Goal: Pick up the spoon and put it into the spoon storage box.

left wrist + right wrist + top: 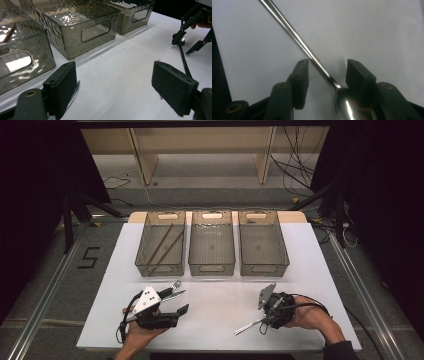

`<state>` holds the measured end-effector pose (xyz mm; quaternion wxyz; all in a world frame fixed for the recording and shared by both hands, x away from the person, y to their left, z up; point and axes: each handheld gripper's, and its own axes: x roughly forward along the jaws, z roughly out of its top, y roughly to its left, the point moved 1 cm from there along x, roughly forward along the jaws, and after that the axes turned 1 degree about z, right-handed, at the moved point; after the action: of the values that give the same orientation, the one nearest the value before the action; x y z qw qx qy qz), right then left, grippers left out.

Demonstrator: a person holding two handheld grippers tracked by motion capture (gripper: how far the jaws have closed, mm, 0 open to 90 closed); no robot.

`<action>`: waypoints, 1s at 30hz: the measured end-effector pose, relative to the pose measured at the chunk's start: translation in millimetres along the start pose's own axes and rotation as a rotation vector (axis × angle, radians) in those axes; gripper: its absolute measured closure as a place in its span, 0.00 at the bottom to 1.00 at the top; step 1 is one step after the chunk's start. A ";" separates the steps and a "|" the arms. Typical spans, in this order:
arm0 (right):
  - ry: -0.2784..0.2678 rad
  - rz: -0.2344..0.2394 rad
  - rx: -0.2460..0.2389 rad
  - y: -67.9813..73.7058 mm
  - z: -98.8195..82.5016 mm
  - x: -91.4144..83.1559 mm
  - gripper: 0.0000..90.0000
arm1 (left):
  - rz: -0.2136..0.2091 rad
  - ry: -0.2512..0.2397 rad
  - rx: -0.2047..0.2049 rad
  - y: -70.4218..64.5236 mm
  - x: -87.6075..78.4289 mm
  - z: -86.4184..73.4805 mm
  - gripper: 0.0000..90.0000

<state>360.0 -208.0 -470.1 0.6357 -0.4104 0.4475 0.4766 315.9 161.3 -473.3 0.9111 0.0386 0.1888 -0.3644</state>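
Note:
A steel spoon [247,326] lies on the white table [220,295] at the front right. My right gripper [267,316] points down over it. In the right gripper view the spoon [294,37] has its neck between the jaws of that gripper [327,65], which stand apart and touch neither side of it. The bowl sits under the right jaw. My left gripper [177,301] rests at the front left, open wide with nothing between its jaws [113,72]. A serrated knife edge [75,93] lies right beside its left jaw, and a fork [176,284] lies nearby.
Three clear grey bins stand in a row at the back: the left bin [161,268] holds wooden chopsticks [165,242], while the middle bin [212,268] and right bin [264,268] look empty. The right gripper [192,30] and spoon [184,61] appear far off in the left gripper view.

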 end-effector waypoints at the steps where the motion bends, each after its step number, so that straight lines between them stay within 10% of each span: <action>1: -0.004 0.007 -0.015 -2.1 -0.3 0.9 0.61 | 0.000 -0.002 -0.005 -0.2 0.1 0.1 0.22; 30: 0.058 0.089 -0.064 -2.7 8.0 0.7 0.87 | -0.002 -0.001 0.001 -0.7 0.0 0.5 0.22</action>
<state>364.2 -200.9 -468.4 0.5874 -0.4238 0.4681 0.5062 315.6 160.7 -472.8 0.9107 0.0385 0.1884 -0.3656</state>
